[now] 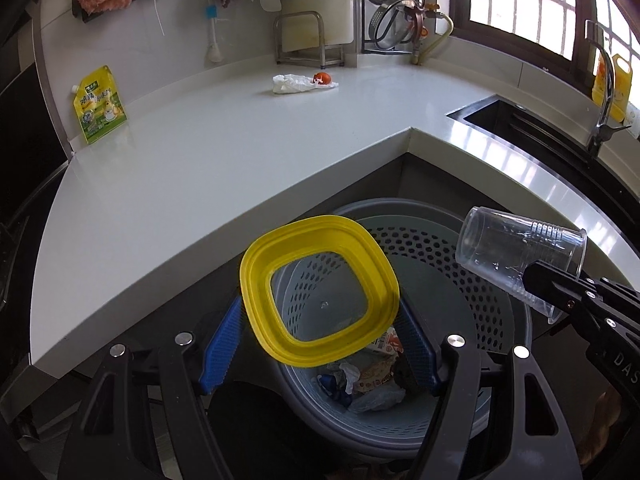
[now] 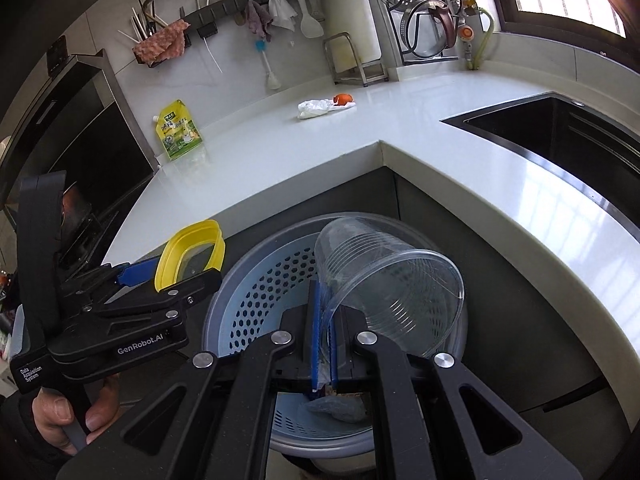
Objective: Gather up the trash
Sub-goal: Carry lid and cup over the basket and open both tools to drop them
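My left gripper [image 1: 320, 314] is shut on a square yellow lid [image 1: 320, 292] with a clear middle, its blue pads pressing on the lid's two sides. The lid hangs tilted over a grey perforated trash basket [image 1: 460, 264] on the floor under the counter corner; wrappers and crumpled scraps [image 1: 368, 384] lie inside. My right gripper [image 2: 323, 320] is shut on the wall of a clear plastic cup [image 2: 384, 280], which lies sideways above the basket [image 2: 256, 300]. In the right wrist view the left gripper [image 2: 176, 276] and the lid [image 2: 192, 252] are at the left; the cup [image 1: 516, 252] shows at the left view's right.
On the white L-shaped counter [image 1: 240, 168] stand a yellow-green pouch [image 1: 100, 104] and a crumpled white bag [image 1: 296, 83] beside a small red-orange thing [image 1: 322, 77]. A dark sink [image 2: 560, 132] and a faucet [image 1: 604, 92] are at the right. A person's hand [image 2: 60, 416] holds the left gripper.
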Motion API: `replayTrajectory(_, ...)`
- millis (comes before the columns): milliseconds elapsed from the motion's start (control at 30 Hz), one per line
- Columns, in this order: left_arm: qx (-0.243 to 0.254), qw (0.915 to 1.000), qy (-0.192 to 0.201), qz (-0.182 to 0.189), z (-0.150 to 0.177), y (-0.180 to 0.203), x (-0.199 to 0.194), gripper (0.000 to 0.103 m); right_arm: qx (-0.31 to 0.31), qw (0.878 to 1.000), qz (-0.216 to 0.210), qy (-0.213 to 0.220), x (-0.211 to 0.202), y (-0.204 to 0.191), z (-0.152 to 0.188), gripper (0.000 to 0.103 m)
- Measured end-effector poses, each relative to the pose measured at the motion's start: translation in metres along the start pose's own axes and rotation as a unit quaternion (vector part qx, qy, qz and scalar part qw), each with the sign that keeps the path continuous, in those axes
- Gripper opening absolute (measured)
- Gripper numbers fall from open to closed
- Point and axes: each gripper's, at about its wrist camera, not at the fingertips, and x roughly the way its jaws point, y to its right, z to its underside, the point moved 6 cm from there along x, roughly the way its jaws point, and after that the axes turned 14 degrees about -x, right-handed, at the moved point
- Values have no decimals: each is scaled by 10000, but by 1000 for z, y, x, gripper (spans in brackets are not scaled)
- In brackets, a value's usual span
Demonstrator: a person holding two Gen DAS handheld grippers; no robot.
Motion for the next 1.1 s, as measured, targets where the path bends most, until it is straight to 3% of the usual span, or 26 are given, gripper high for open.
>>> replayTrajectory(1100,34,9989,-477,-3,19,1,28,71,112,9985,-74,-538,25,3,23,4)
